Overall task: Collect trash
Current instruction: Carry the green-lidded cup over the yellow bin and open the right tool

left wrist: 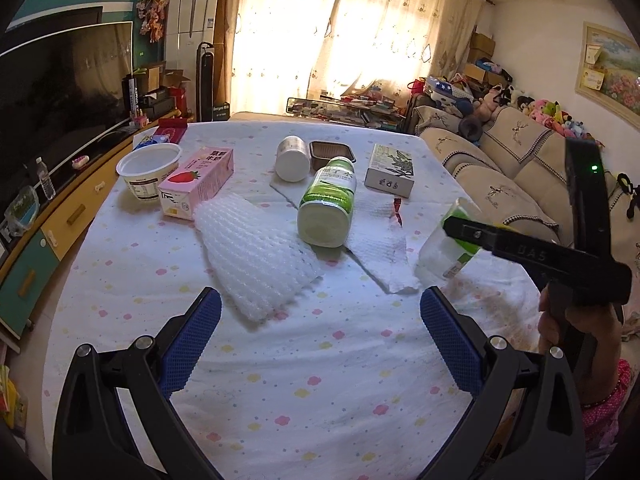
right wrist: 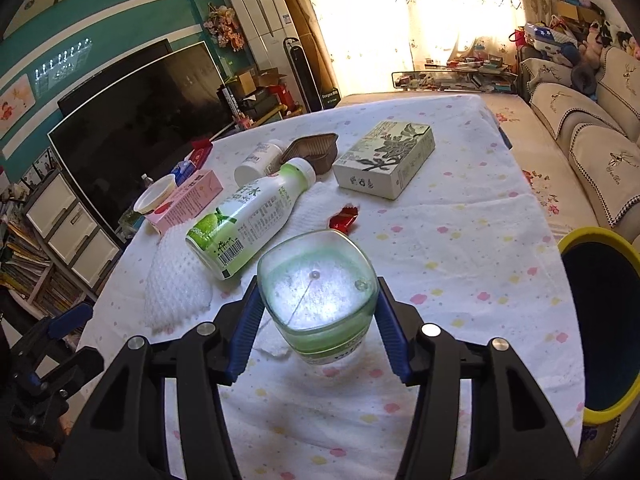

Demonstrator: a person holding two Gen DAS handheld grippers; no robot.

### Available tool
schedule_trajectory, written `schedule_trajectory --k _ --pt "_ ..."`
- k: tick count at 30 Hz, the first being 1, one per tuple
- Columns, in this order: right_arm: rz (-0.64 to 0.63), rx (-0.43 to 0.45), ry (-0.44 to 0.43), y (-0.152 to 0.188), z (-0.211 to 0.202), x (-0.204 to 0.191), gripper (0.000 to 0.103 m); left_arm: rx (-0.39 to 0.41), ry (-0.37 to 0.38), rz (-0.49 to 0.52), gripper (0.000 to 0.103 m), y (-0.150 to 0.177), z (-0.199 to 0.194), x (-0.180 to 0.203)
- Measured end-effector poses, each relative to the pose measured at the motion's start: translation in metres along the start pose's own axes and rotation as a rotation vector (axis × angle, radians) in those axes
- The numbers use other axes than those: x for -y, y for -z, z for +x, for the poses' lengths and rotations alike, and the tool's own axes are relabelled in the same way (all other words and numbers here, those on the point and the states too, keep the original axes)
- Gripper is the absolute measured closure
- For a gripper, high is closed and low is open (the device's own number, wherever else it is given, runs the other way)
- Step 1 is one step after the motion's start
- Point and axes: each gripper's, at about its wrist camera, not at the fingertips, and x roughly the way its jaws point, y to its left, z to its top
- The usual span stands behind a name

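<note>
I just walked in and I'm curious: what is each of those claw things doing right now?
Left gripper: open, holding nothing.
Right gripper: shut on the clear plastic bottle.

Home living room, large television on a low cabinet, covered sofa with plush toys, curtained window, floral-clothed table.

Bin cut off at right edge

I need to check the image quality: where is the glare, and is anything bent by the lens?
Left wrist view: the curtains are blown out by backlight, and the TV edge curves. Right wrist view: the same window glare, with a bright reflection on the clear bottle in the right tool.
</note>
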Motion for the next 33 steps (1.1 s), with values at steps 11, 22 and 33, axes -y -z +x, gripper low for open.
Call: schedule_trajectory --k 11,22,33 --pt "0.176 0.171 0.288 0.0 -0.086 0.117 0.051 -0.051 0.019 0.031 0.005 -0.003 0.023 0.019" --pt "0.338 0.027 0.465 0.042 -0.052 0.221 0.051 -0.093 -0.03 0.035 0.005 -0.009 0.042 0.024" --pt "0.36 0.026 0.442 0.053 -0.049 0.227 0.04 -0.09 -0.171 0.015 0.005 -0.021 0.047 -0.005"
